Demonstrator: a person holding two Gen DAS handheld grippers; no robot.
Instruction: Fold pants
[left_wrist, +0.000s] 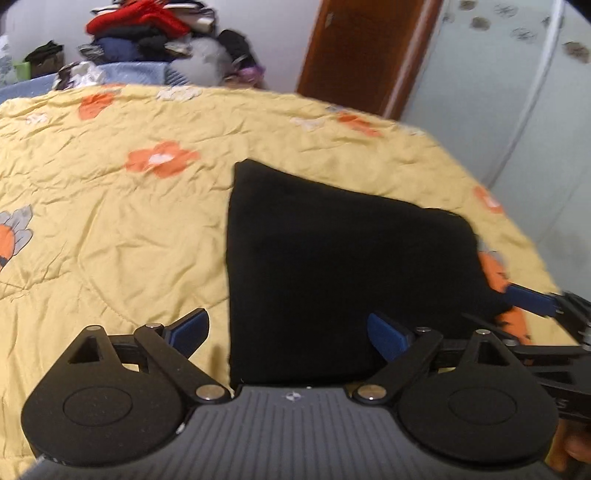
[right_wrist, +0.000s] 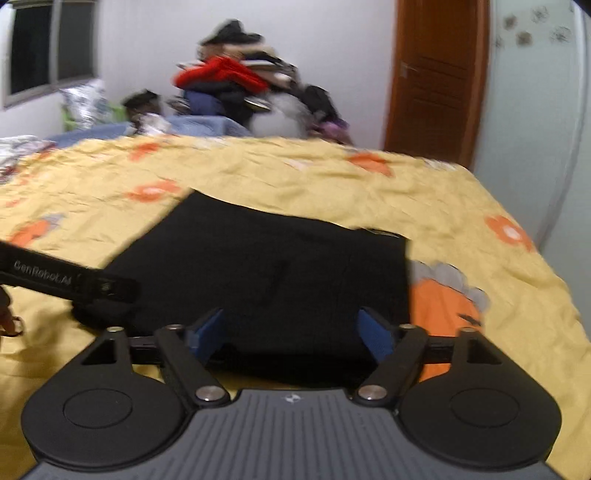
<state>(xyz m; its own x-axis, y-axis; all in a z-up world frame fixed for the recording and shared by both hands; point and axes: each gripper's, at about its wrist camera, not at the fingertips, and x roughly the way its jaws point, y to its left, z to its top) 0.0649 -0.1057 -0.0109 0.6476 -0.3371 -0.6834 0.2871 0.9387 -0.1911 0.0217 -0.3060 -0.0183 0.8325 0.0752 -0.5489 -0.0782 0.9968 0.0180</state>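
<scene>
**Nearly done: pants folded, both claws released**

Basically finished, judging by the layout. Black pants (left_wrist: 343, 266) lie flat on the yellow floral bedspread (left_wrist: 110, 221) as a compact, roughly rectangular bundle with straight edges, no loose leg sticking out that the views show. Fabric is too dark to count layers or see seams, so the fold count can't be told.

Left gripper (left_wrist: 288, 334) sits at the near edge of the pants, jaws spread wide; one blue pad is over the bedspread just left of the pants, the other over the black cloth. Nothing pinched. Right gripper (right_wrist: 291, 334) is also at the pants' near edge, jaws apart, both pads over black fabric, nothing clamped between them. It also shows in the left wrist view, at the pants' right side.

Clothes pile (right_wrist: 229, 77) is well beyond the pants, past the far edge of the bedspread; wooden door (right_wrist: 439, 74) is beyond the pants to the right.

Left to do, likely: at most a smoothing pass or one more fold if a smaller bundle is wanted.
</scene>
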